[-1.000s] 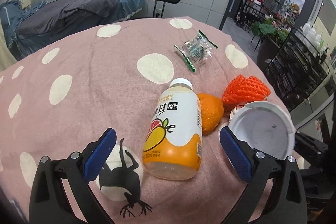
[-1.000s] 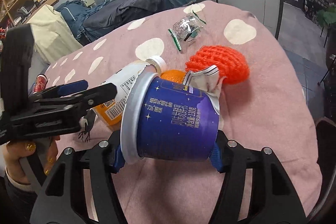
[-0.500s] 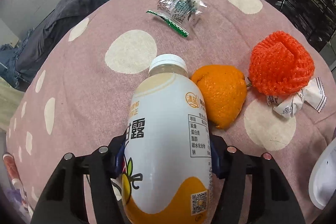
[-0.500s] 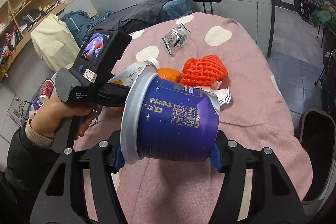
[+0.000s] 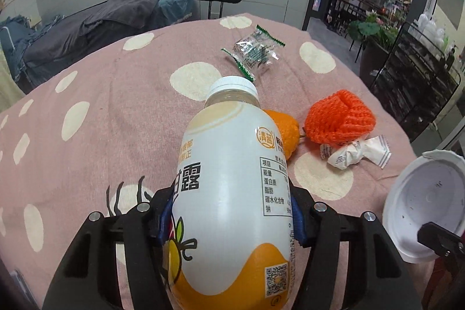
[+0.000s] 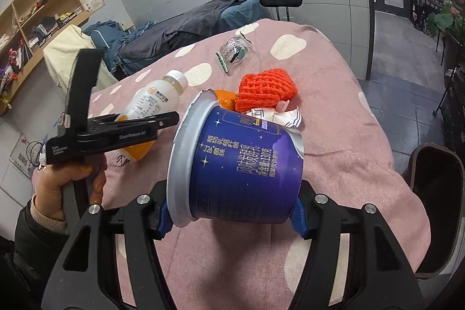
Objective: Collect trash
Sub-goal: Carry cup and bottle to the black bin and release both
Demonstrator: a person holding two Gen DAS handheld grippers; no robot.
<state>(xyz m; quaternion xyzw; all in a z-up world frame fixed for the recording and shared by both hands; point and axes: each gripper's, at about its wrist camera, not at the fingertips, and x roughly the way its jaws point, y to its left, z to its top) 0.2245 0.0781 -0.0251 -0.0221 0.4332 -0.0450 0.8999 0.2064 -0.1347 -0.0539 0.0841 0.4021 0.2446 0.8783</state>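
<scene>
Blue pads on both my grippers are full right now. My left gripper [image 5: 232,220] is clamped across the fat lower half of the bottle [image 5: 232,193], cap pointing away from me. It's gripped low because that's where the body is widest and the pads get the most to bite on. Looks lifted off the cloth, though I can't say by how much.

My right gripper [image 6: 231,218] is closed on the cup [image 6: 241,161], which is tipped on its side with the rim toward my left and the torn foil flapping on the other end. Held sideways like that, I'd guess anything left inside could dribble out, so worth keeping it level-ish.

Past the bottle, just ahead and to the right, there's an orange [image 5: 283,132] sitting on the tablecloth [image 5: 101,121], and touching it on the far right side an orange-red foam net [image 5: 338,119] with a crumpled paper wrapper [image 5: 356,154] tucked against its near edge. Further out, beyond the bottle cap, a clear plastic wrapper [image 5: 254,53] with green edges lies on its own.

So two pieces of trash in hand, and I reckon three more are waiting. The dark bin [image 6: 436,211] sits off to my right, below the table edge, so that's probably where both loads go first.
</scene>
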